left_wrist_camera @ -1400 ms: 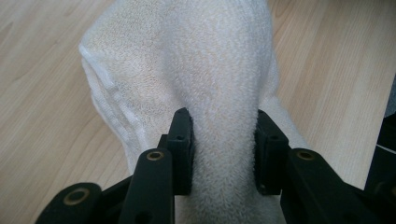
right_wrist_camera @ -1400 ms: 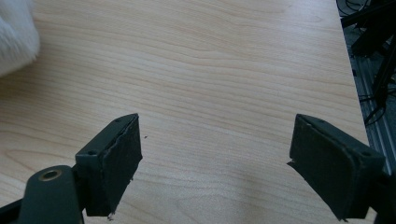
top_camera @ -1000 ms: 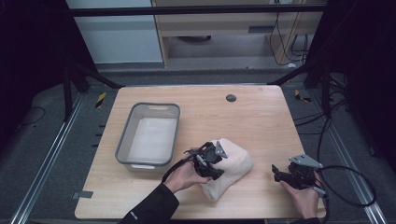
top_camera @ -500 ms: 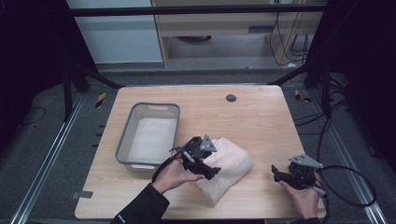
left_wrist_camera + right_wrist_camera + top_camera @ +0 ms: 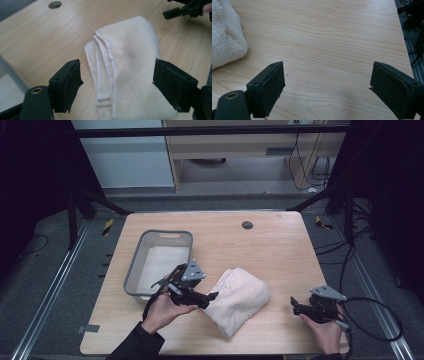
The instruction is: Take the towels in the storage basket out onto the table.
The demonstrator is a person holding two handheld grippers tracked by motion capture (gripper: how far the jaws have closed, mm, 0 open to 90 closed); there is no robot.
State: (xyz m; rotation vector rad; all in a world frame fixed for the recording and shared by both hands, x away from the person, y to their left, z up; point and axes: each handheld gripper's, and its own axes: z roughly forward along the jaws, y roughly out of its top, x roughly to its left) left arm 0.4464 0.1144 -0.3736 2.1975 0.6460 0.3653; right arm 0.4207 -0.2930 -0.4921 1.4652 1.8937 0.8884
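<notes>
Wooden table (image 5: 280, 245) here, light grain, with dark floor and metal rails around it and a small round hole (image 5: 247, 225) near the far edge. Plenty of bare wood on the far half and on the right side, so lots of room to move there. Near edge is tighter, both hands come in from it.

Folded cream towel (image 5: 239, 300) lies flat near the front middle, well in from every edge. Left gripper (image 5: 209, 297) sits just beside the towel's left end; its jaws have just been opening and now stand wide apart, pads off the cloth, nothing pinched between them. In the left gripper view the towel (image 5: 130, 67) lies on the wood beyond the jaws.

Right gripper (image 5: 295, 305) hovers near the front right corner, jaws spread wide over bare wood, holding nothing, well apart from the towel.

Grey bin (image 5: 134, 281) sits left of the towel, close to the left hand. Inside it looks pale; can't tell whether that's cloth or just the bottom.
</notes>
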